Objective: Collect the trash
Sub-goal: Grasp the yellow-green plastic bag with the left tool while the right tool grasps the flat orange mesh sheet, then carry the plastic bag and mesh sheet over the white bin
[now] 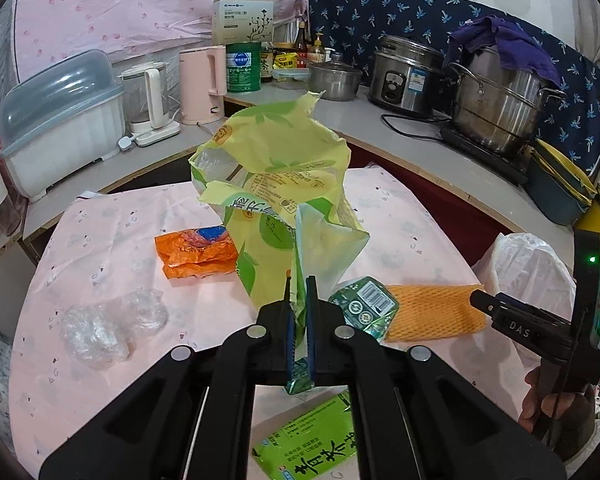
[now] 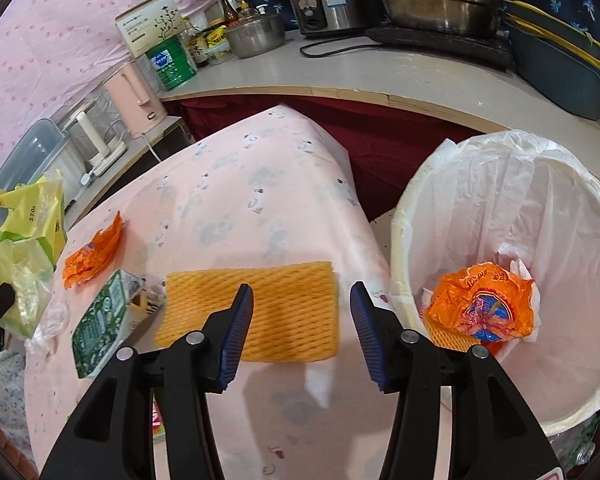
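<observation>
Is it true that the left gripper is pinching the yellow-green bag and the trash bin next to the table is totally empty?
Not quite. The left gripper is indeed pinching the yellow-green bag, but the trash bin is not empty: the right wrist view shows a crumpled orange wrapper already lying inside it.

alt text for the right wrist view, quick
The open right gripper hovers over a yellow foam net on the pink table. To its right, a lined white bin holds an orange wrapper.
</observation>
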